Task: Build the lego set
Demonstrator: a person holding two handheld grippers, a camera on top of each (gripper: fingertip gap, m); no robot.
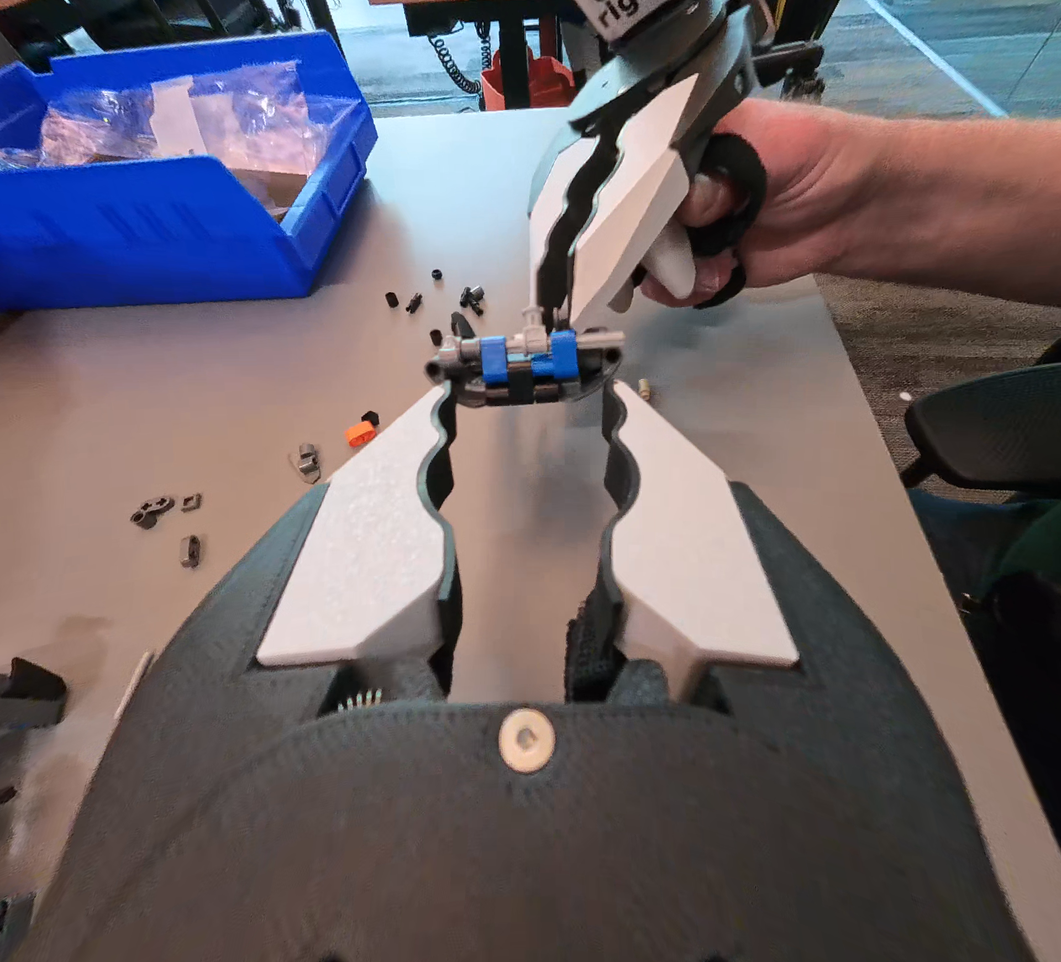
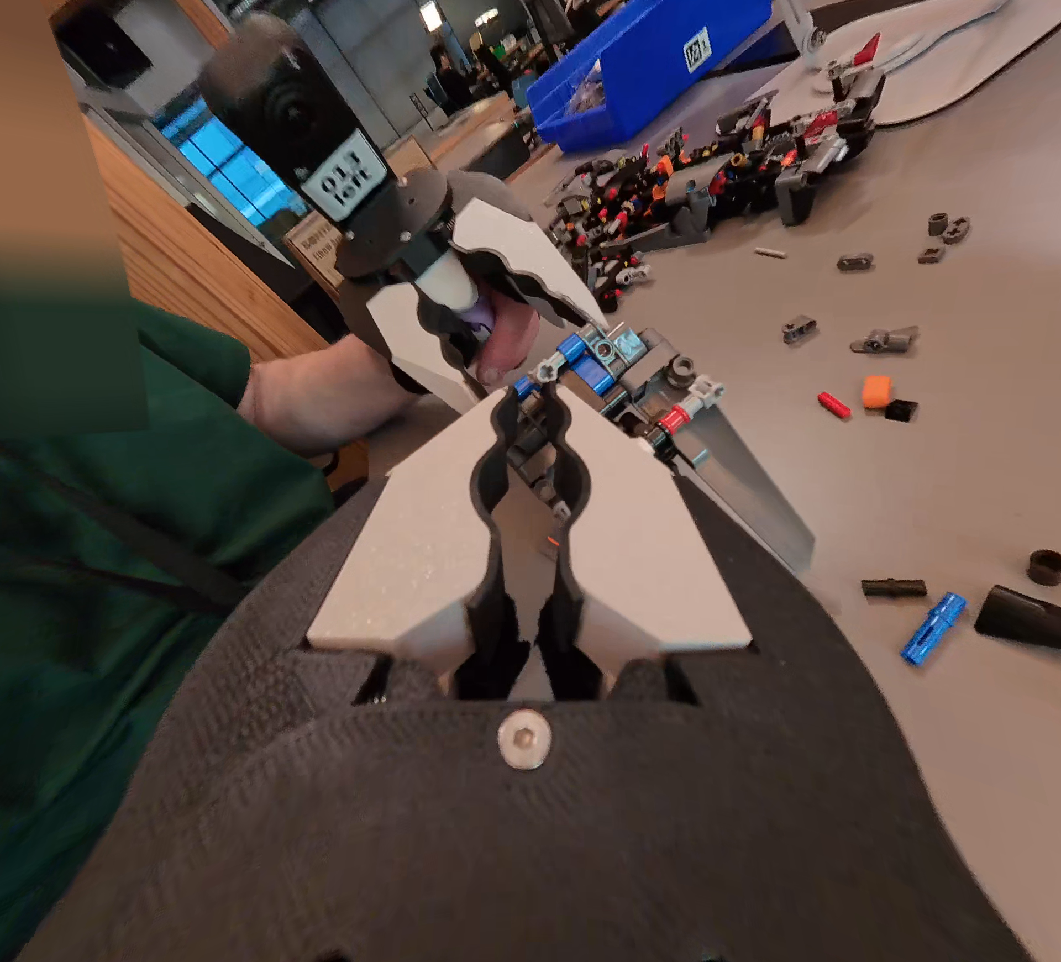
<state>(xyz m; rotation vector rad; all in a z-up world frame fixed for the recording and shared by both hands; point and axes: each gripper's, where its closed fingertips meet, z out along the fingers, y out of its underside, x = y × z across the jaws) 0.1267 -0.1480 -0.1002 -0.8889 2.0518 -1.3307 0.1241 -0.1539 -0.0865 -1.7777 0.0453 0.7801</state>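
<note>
Grey-and-blue brick assembly (image 1: 525, 366) with a long grey panel hangs above the grey tabletop (image 1: 229, 360), clamped at its ends by the left gripper (image 1: 528, 395), while the right gripper (image 2: 531, 406) pinches a small light-grey connector (image 1: 531, 323) on top, loose pieces (image 1: 166, 512) scattered beside a blue plastic bin (image 1: 172, 222)

Opposed close wrist views, shared assembly (image 1: 525, 366)
</note>
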